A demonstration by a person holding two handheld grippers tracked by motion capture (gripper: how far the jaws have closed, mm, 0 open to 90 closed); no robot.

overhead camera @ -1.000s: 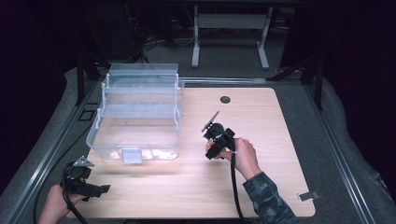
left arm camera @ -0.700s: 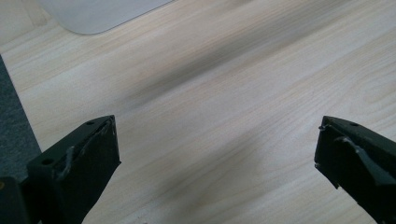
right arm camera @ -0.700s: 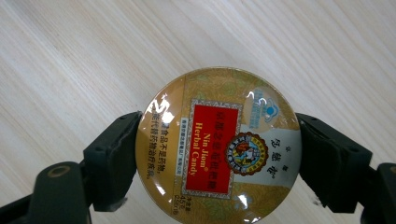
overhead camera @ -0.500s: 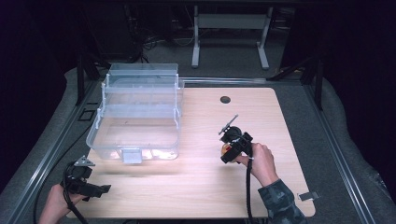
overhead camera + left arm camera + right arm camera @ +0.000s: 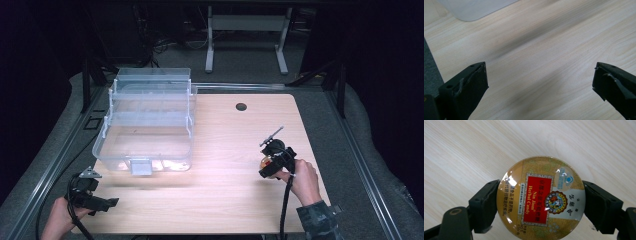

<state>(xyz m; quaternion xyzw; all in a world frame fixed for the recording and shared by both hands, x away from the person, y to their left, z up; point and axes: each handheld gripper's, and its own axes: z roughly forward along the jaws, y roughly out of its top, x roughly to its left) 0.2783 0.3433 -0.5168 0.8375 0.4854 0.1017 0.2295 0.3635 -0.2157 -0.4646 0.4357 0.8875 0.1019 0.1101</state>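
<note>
Fingers [image 5: 484,205] of the right gripper [image 5: 540,202]: two black pads pinching a round candy tin [image 5: 541,198] across its width, one pad on each opposite edge of the rim, lid face turned toward the gripper's camera.

Item: candy tin, gold with a red label panel, round, so no long axis to align; any approach angle across its width suits the hold. Location: clamped in the right gripper [image 5: 272,161], above the right part of the table [image 5: 220,200], near its right edge. No contact between tin and wood can be confirmed.

Bearing from item: clear storage bin [image 5: 145,122], tiered and open-topped, lies well apart to the left and somewhat farther from the person. The likely drop-off, judged from the layout, is this bin; the carry would run leftward across bare wood with nothing in between.

Left gripper [image 5: 92,195]: at the near left corner of the table, pads [image 5: 471,87] spread wide over bare wood, nothing between them. It sits nearer the bin's front wall than the right one does, yet holds nothing.

Other fixtures: dark cable hole [image 5: 241,106] in the tabletop, well beyond the tin; grey padding [image 5: 60,135] around the table.
</note>
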